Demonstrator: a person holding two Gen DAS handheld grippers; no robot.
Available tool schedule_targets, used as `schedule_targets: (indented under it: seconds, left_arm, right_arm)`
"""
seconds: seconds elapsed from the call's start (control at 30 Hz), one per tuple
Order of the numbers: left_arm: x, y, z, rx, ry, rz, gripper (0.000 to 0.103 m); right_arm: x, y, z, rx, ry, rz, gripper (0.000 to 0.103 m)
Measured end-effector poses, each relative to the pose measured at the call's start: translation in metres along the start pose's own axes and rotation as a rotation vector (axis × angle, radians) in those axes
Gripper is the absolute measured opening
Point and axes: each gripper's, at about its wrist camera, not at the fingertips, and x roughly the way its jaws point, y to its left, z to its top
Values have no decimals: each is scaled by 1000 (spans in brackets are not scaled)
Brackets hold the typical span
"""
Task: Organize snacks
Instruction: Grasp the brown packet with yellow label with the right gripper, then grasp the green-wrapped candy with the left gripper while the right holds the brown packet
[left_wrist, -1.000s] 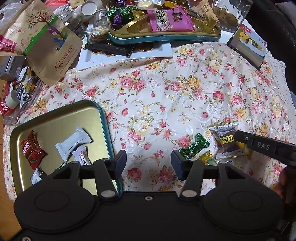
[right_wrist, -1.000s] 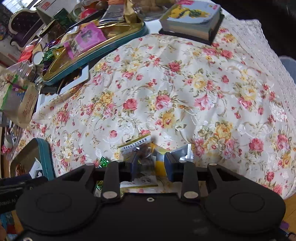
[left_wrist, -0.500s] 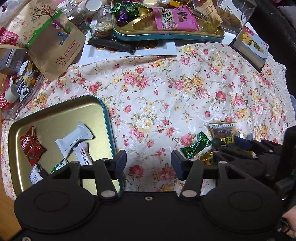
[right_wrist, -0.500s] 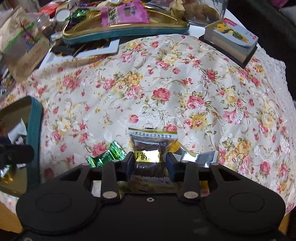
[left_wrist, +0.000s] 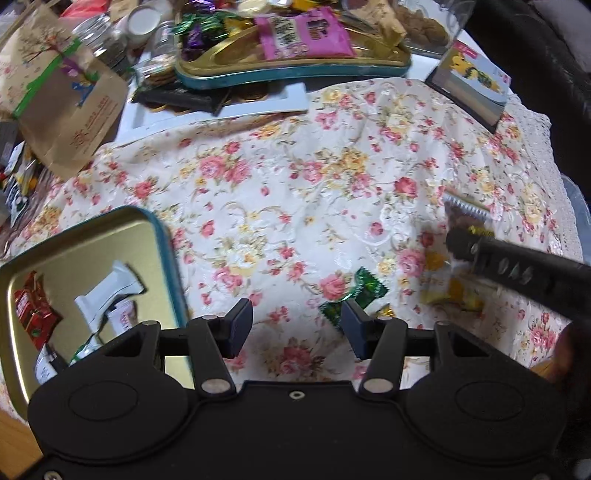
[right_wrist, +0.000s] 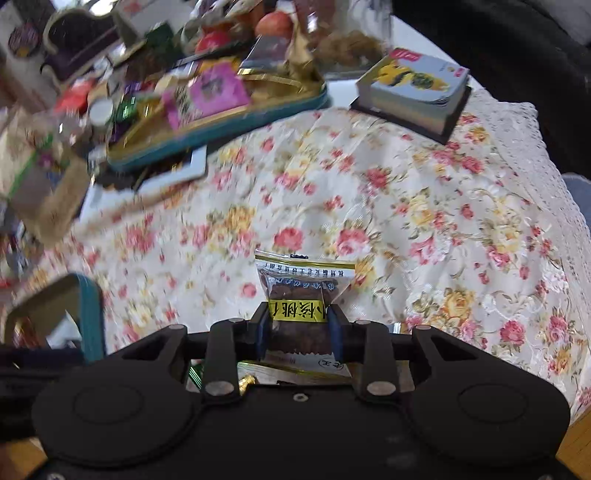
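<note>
The right claw (right_wrist: 298, 328), its jaws just closing, pinches the brown snack packet (right_wrist: 301, 286) by its yellow band; the left claw (left_wrist: 296, 328) hangs spread above the floral desk (left_wrist: 295, 192).

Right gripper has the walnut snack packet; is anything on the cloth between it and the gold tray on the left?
Nothing visible blocks it. The walnut packet is clamped in the right gripper; only bare floral cloth lies before the gold tray.

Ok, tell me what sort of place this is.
Most likely a home, at a living or dining table. A floral tablecloth with a lace edge covers it, snack-filled tins and a paper bag crowd the far side, and a dark ornate chair stands behind.
</note>
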Motion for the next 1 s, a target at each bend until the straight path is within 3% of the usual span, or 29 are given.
schedule_targets:
  seconds: [0.23, 0.37, 0.63, 0.77, 1.0]
  left_arm:
    - [19, -39, -4, 133, -12, -11, 59]
    - [36, -52, -7, 155, 19, -7, 58]
    - [60, -54, -4, 89, 53, 1, 58]
    - [69, -49, 2, 28, 63, 37, 48]
    - [71, -31, 1, -30, 61, 44, 49]
  right_arm:
    - [-32, -26, 19, 157, -69, 1, 33]
    - [-45, -39, 24, 217, -89, 21, 33]
    - [-62, -45, 27, 227, -127, 54, 33]
    - [-69, -46, 27, 231, -135, 79, 33]
    - [-75, -45, 28, 240, -149, 102, 33]
